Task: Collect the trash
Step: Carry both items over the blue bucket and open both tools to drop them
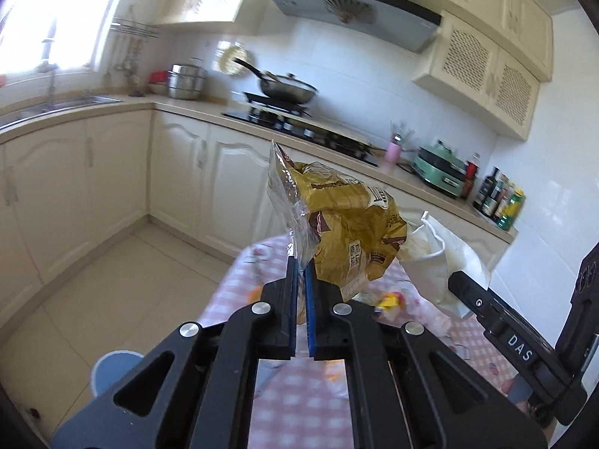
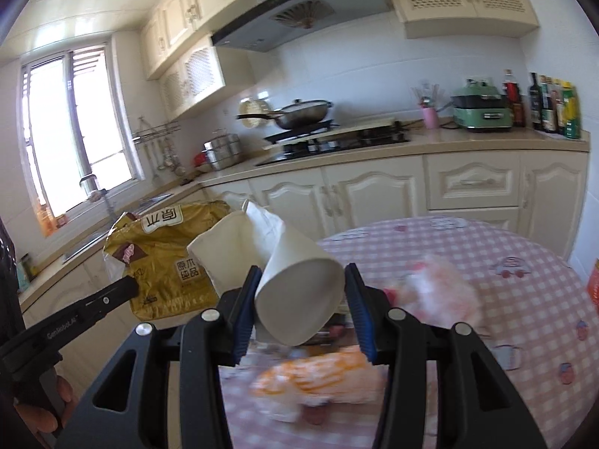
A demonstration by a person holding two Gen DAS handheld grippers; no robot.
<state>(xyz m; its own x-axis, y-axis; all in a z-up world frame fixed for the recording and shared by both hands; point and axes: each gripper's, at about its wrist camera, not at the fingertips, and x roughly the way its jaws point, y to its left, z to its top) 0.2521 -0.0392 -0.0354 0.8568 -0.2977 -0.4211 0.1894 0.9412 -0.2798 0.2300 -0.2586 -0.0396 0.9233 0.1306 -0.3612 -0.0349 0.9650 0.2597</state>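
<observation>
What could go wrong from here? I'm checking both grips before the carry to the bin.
The left gripper pinches only the clear edge of the gold wrapper, so the film may slip or tear. The crushed paper cup sits tilted between the right gripper pads and could pop out. Wrapper and cup hang close together and may snag.

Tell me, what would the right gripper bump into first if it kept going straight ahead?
Probably the lower cream cabinet doors under the stove counter. The right gripper, shut on a crushed white paper cup, points over the edge of the pink checked tablecloth toward them. Depth is hard to judge.
</observation>
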